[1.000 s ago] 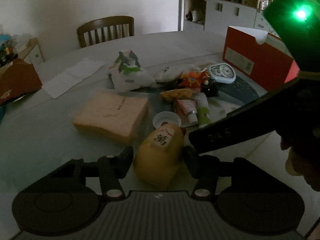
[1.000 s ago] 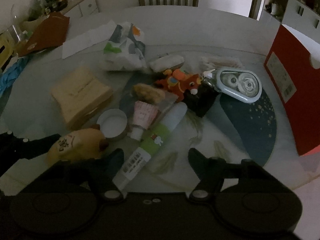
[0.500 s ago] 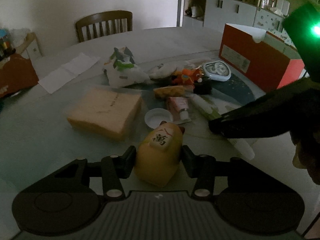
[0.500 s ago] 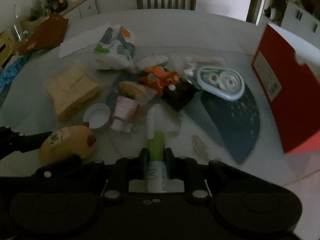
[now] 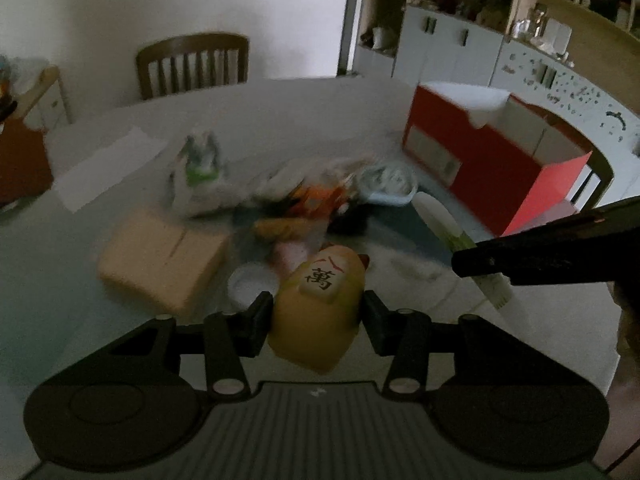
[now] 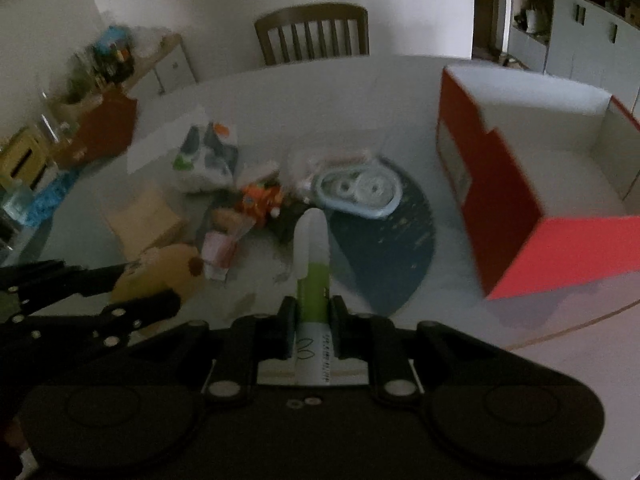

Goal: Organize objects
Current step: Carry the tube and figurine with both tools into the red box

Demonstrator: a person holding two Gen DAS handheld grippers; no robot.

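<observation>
My left gripper (image 5: 318, 316) is shut on a yellow lucky-cat figurine (image 5: 318, 308) and holds it above the table. My right gripper (image 6: 313, 320) is shut on a green-and-white tube (image 6: 313, 264), lifted and pointing forward; the tube also shows in the left wrist view (image 5: 460, 236). An open red box (image 6: 516, 200) with a white inside stands at the right; it also shows in the left wrist view (image 5: 476, 156). The left gripper and figurine (image 6: 160, 272) show at the left of the right wrist view.
On the round table (image 6: 320, 92) lie a tan block (image 5: 164, 256), a white cap (image 5: 250, 284), a pink tube (image 6: 218, 252), an orange toy (image 6: 260, 200), a blue tape dispenser (image 6: 360, 192), a printed bag (image 6: 208, 156) and a dark placemat (image 6: 388, 248). A wooden chair (image 6: 312, 34) stands behind.
My right gripper closed on the green-and-white tube and lifted it off the table. My left gripper raised the figurine. Both views now look higher, toward the red box.
</observation>
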